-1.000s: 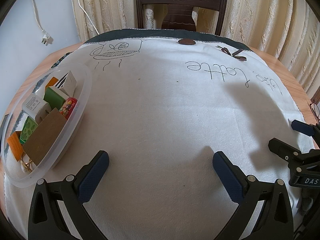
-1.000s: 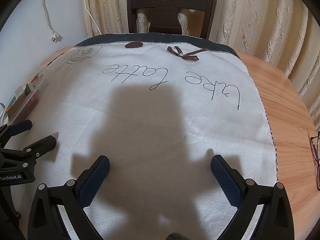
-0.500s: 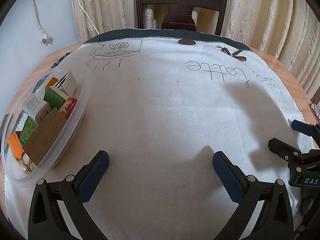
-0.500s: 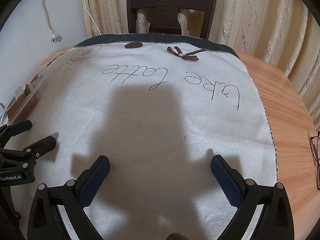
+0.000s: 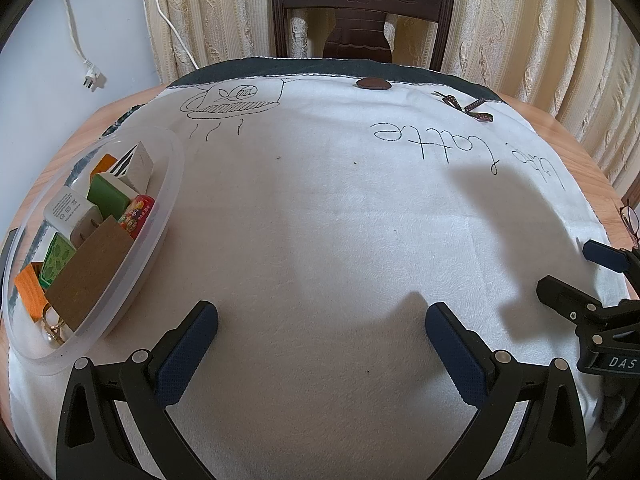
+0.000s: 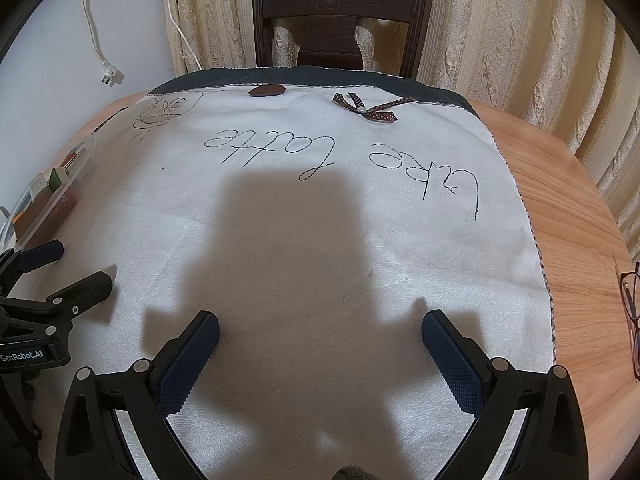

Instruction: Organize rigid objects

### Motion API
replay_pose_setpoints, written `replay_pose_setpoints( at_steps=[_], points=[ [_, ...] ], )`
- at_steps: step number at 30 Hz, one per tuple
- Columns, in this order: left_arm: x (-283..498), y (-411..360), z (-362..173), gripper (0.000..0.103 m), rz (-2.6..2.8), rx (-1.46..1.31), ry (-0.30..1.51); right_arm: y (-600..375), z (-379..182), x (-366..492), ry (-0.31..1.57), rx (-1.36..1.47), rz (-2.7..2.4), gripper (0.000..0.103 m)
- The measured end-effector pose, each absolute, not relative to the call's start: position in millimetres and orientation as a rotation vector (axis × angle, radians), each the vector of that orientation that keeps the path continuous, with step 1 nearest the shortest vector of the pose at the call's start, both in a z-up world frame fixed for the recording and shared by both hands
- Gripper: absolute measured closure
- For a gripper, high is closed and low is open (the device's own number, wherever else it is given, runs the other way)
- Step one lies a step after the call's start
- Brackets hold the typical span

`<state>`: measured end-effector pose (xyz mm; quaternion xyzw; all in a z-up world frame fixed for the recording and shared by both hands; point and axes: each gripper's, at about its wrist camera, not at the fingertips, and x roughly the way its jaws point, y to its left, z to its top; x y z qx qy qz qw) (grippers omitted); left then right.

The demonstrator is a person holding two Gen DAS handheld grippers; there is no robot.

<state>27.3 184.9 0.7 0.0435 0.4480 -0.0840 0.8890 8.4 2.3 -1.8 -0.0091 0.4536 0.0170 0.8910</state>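
My left gripper (image 5: 320,320) hovers low over the white cloth (image 5: 320,220) on the round wooden worktop (image 6: 568,200), fingers (image 5: 188,344) spread wide w/ nothing between them. Same for my right gripper (image 6: 320,328): fingers (image 6: 452,356) wide apart, nothing held, bare cloth beneath. Each gripper shows at the edge of the other's view, so they sit side by side, apart. The task items are all in the clear plastic tub (image 5: 168,184) at the left edge of the cloth, just ahead-left of my left gripper: a brown cardboard box (image 5: 88,272) leaning on the near wall, a white charger plug (image 5: 70,210), a green box (image 5: 108,194), a red snack tube (image 5: 138,210), a white carton w/ black print (image 5: 138,164), an orange block (image 5: 30,288), a green patterned pack (image 5: 58,256), and something gold-coloured (image 5: 54,322) at the near end, too small to tell what. Cloth carries stitched lettering (image 6: 272,148) and a stitched cup drawing (image 5: 232,100); a brown ribbon bow (image 6: 366,108) and a brown oval patch (image 6: 266,90) sit near its dark far border. Eyeglasses (image 6: 632,308) lie on bare wood at right. A dark wooden chair (image 5: 360,12) stands behind the worktop, in front of curtains (image 6: 500,28); a white cable w/ plug (image 5: 90,76) hangs on the wall at left.
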Motion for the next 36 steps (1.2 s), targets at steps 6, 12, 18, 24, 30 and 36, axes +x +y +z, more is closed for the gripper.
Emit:
replay_pose_setpoints(
  at_steps=[6,12,18,24,30,36],
  points=[
    [27.1,185.3,0.7,0.0,-0.175,0.088,0.93,2.5,-2.0,8.3,0.941,-0.019,0.035,0.0],
    [26.9,185.5,0.6,0.0,-0.175,0.089,0.93,2.7,-2.3,8.4,0.941,-0.019,0.034,0.0],
    [26.8,185.6,0.4,0.0,-0.173,0.087,0.931,2.8,-2.5,8.5,0.941,-0.019,0.034,0.0],
    [30.9,183.4,2.6,0.0,-0.158,0.085,0.995,2.2,-1.1,10.6,0.96,-0.015,0.036,0.0],
    [13.6,199.5,18.4,0.0,-0.062,0.079,0.915,21.1,28.9,14.1,0.89,-0.027,0.105,0.0],
    [-20.0,243.0,58.0,0.0,0.095,0.087,0.744,83.4,56.1,13.2,0.791,-0.096,0.301,0.0]
  ],
)
